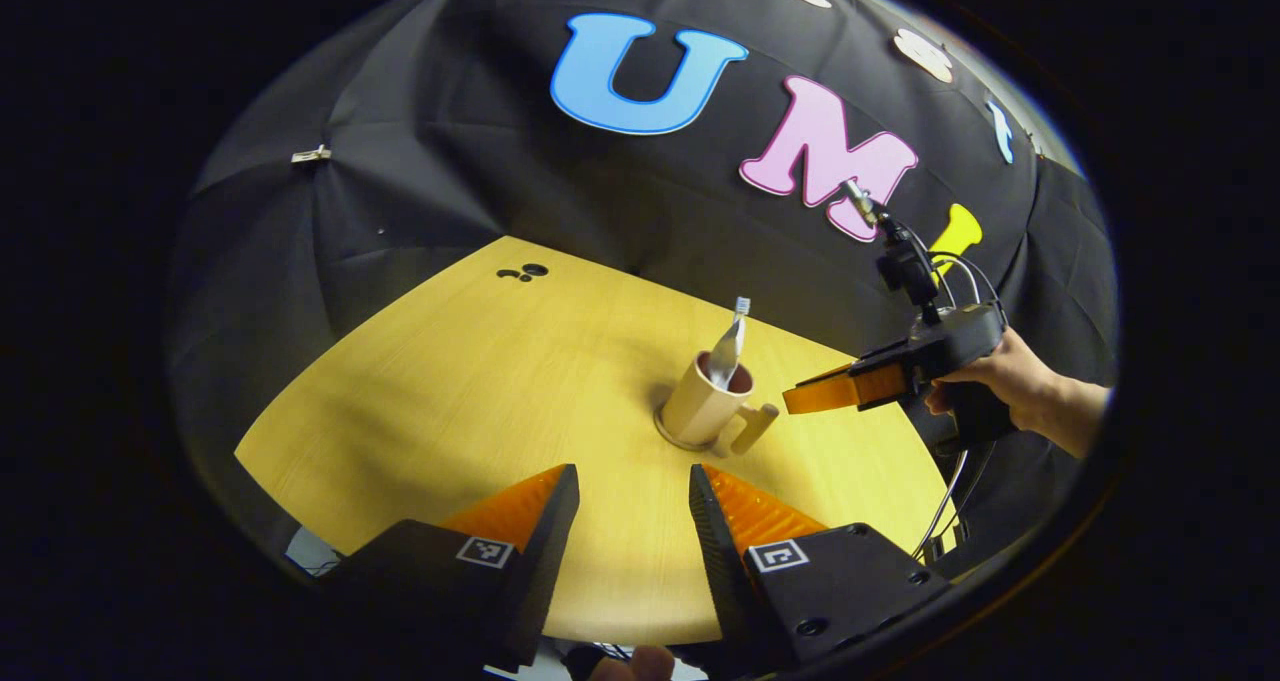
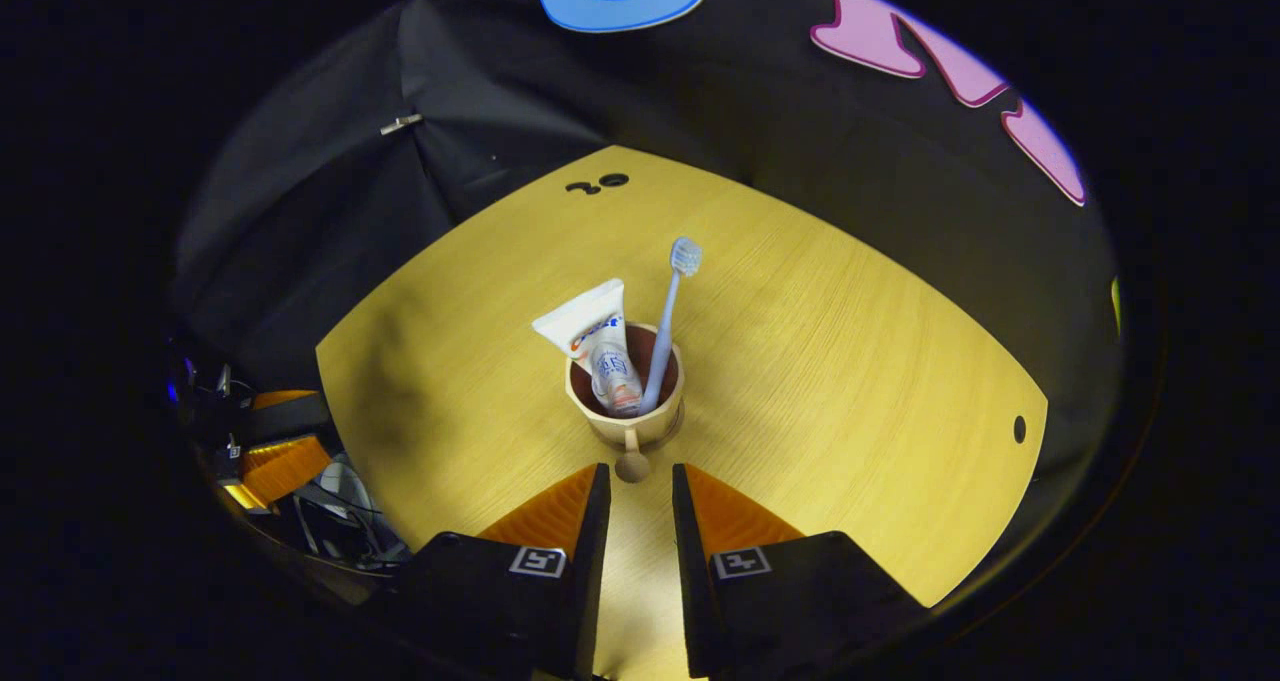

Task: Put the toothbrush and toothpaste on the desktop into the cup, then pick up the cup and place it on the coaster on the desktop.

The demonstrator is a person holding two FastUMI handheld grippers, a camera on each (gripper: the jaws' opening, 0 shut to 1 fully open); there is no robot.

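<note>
Cup [image 2: 628,401] on yellow desktop [image 2: 850,361], black cloth wall [image 2: 330,211] behind.

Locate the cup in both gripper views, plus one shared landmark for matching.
Left gripper view: cup right of centre on the yellow desktop, handle toward the right gripper.
Right gripper view: cup at centre, handle just ahead of the fingers.
Shared landmark: black holes at the desktop's far edge.

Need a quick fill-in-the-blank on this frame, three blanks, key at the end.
1. The toothbrush and toothpaste stand inside the ____.
2. The cup sits on a ____ on the desk.
3. The cup's ____ points toward the right claw, which is open.

Missing words: cup; coaster; handle
</note>
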